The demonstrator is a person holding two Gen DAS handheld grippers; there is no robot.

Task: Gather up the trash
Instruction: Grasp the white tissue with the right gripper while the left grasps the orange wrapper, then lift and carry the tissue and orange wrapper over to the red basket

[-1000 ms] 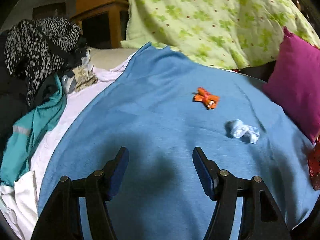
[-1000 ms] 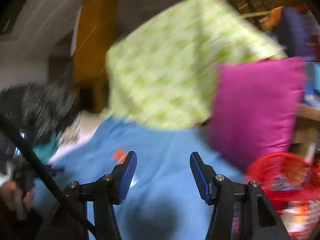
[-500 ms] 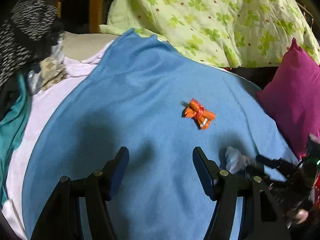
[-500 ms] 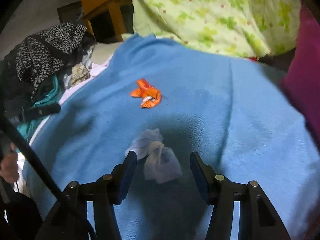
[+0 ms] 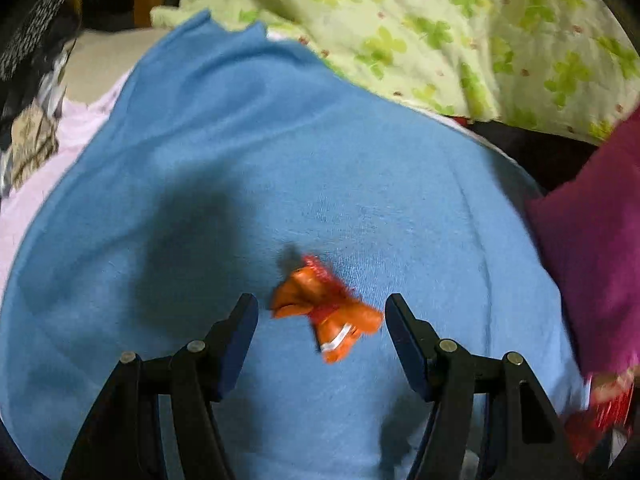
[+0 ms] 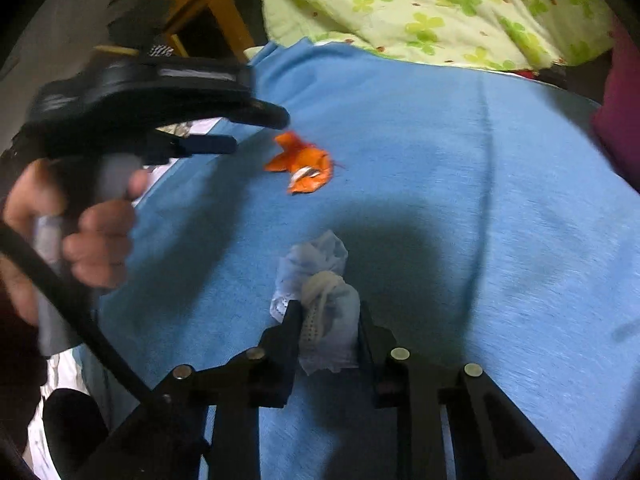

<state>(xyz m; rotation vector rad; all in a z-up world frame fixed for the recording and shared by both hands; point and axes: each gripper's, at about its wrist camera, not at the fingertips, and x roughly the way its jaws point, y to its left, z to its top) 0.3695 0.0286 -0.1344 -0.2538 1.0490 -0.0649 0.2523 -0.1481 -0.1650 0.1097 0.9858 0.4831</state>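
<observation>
An orange crumpled wrapper point(image 5: 326, 312) lies on the blue blanket point(image 5: 280, 160). My left gripper point(image 5: 320, 316) is open, with the wrapper between its two fingers. The wrapper also shows in the right wrist view point(image 6: 304, 164), with the left gripper point(image 6: 224, 132) just left of it. My right gripper point(image 6: 326, 316) is shut on a white crumpled tissue point(image 6: 320, 292), which rests on the blanket point(image 6: 480, 200).
A green flowered quilt point(image 5: 440, 32) lies at the back. A magenta pillow point(image 5: 592, 264) stands on the right, with a red basket point(image 5: 600, 420) below it. Piled clothes point(image 5: 32, 92) lie on the left. A wooden frame point(image 6: 212, 4) stands behind the bed.
My left gripper moved forward until the orange wrapper sat between its fingers. My right gripper moved in on the white tissue and closed on it.
</observation>
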